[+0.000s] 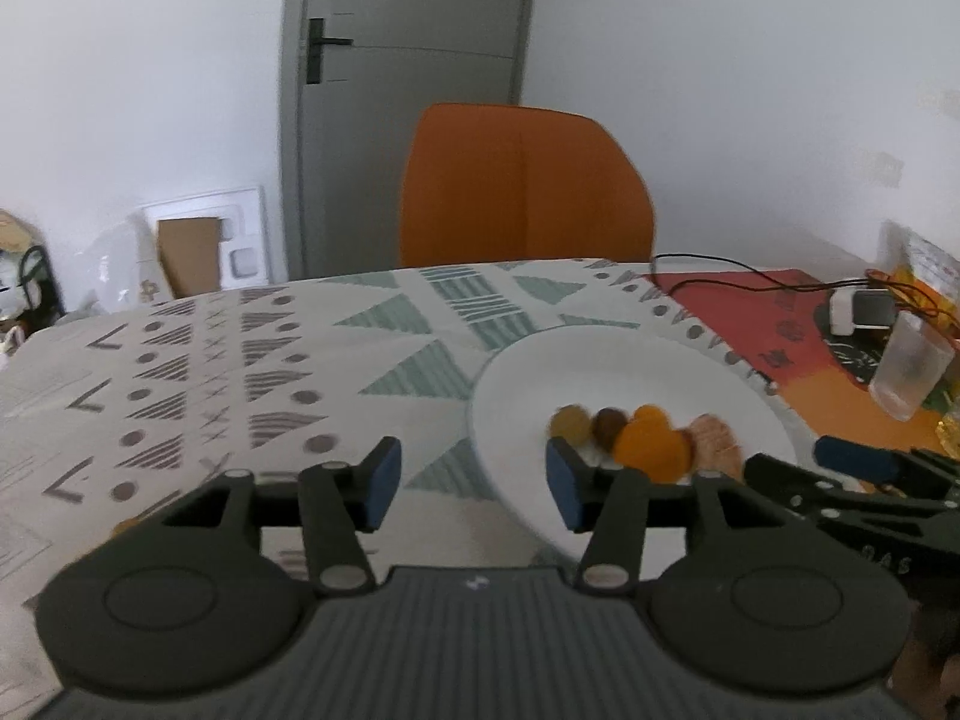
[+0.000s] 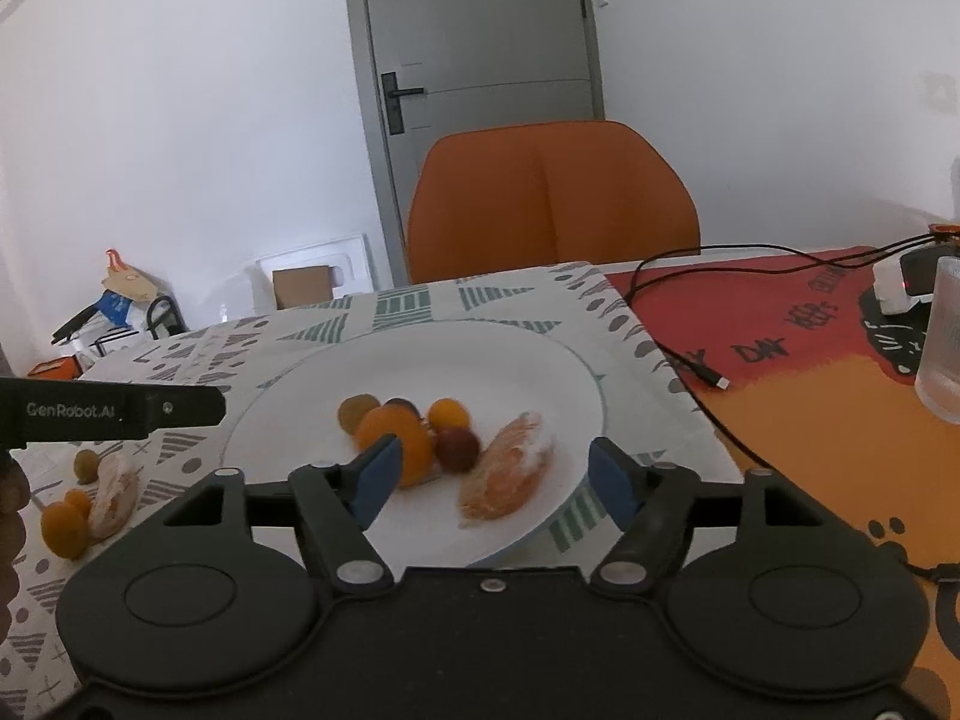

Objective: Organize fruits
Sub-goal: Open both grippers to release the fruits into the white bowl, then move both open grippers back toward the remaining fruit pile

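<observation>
**Both grippers spread above a plate of fruit**

Fingers of the left gripper (image 1: pixel 473 483) stand spread apart with nothing between their blue pads; those of the right gripper (image 2: pixel 493 480) are likewise released and hold nothing. Left wrist view: the round white glazed plate (image 1: pixel 600 354) lies on the geometric-patterned cloth (image 1: pixel 252 360), and the right gripper enters at the lower right edge as a black linkage with a blue pad. Fruit on the plate appears as a blurred row: a smooth orange citrus fruit (image 1: pixel 651 444), a dark reddish round fruit (image 1: pixel 609 425), a dull olive round fruit (image 1: pixel 570 423) and a pale peeled citrus segment (image 1: pixel 714 441). Right wrist view: a second, smaller orange fruit (image 2: pixel 447 414) shows on the plate, and the peeled segment reads as elongated and fibrous. Only this view shows loose fruit on the cloth left of the plate: two small orange fruits (image 2: pixel 63 525), another peeled segment (image 2: pixel 114 495) and a small olive fruit (image 2: pixel 86 464). It also shows a ribbed translucent tumbler (image 2: pixel 942 342) and a black cable (image 2: pixel 678 354) on the red-orange printed mat (image 2: pixel 798 396). An orange moulded chair (image 2: pixel 552 198) stands behind the table in both views.
</observation>
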Motion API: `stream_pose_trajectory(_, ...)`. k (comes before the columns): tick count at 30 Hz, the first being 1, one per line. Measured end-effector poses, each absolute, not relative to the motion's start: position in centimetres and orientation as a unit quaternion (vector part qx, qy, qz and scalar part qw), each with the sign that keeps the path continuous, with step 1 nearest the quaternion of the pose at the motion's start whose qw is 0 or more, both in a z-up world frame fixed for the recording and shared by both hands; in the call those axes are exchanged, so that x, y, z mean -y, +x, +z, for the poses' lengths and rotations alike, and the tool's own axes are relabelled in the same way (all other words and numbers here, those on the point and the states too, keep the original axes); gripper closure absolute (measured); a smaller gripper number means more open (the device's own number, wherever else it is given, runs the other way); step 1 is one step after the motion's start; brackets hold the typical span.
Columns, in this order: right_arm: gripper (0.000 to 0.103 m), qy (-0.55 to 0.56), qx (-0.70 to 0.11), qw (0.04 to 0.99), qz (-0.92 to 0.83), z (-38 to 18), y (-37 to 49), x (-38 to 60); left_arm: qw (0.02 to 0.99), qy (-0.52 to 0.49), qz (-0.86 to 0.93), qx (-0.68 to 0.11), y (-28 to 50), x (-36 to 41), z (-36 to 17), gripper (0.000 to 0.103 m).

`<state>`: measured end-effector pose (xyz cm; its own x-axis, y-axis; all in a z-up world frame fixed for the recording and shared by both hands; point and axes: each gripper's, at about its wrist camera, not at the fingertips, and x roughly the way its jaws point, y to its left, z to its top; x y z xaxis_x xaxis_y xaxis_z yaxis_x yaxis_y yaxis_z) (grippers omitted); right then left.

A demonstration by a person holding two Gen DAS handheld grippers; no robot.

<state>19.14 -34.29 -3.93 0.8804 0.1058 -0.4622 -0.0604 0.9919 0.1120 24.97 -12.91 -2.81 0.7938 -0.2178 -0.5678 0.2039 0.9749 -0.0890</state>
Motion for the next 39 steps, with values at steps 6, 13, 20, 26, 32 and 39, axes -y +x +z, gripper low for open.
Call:
stream_pose_trajectory(6,0.026,0.041,-0.244,0.968,0.051,-3.8,18.7,33.2,0.950,-0.021,-0.074,-0.303,23.6,10.2,-2.8,0.029)
stream_pose_trajectory(13,0.005,0.059,-0.241,0.966,0.065,-3.6,18.4,32.2,0.956,-0.035,-0.047,-0.288,21.8,7.4,-2.4,0.014)
stream_pose_trajectory(20,0.000,0.061,-0.238,0.965,0.094,-3.5,18.2,30.4,0.959,-0.048,-0.022,-0.278,19.9,4.7,-2.6,0.009)
stream_pose_trajectory(26,0.000,0.052,-0.240,0.962,0.117,-3.6,18.0,28.5,0.958,-0.050,-0.004,-0.284,18.7,3.0,-3.4,0.009)
stream_pose_trajectory(32,0.000,0.043,-0.241,0.960,0.134,-3.6,17.9,27.0,0.957,-0.057,0.005,-0.285,17.6,1.8,-3.9,0.009)
stream_pose_trajectory(39,0.000,0.032,-0.244,0.956,0.157,-3.5,17.7,25.1,0.959,-0.059,0.007,-0.277,16.6,0.9,-4.0,0.009)
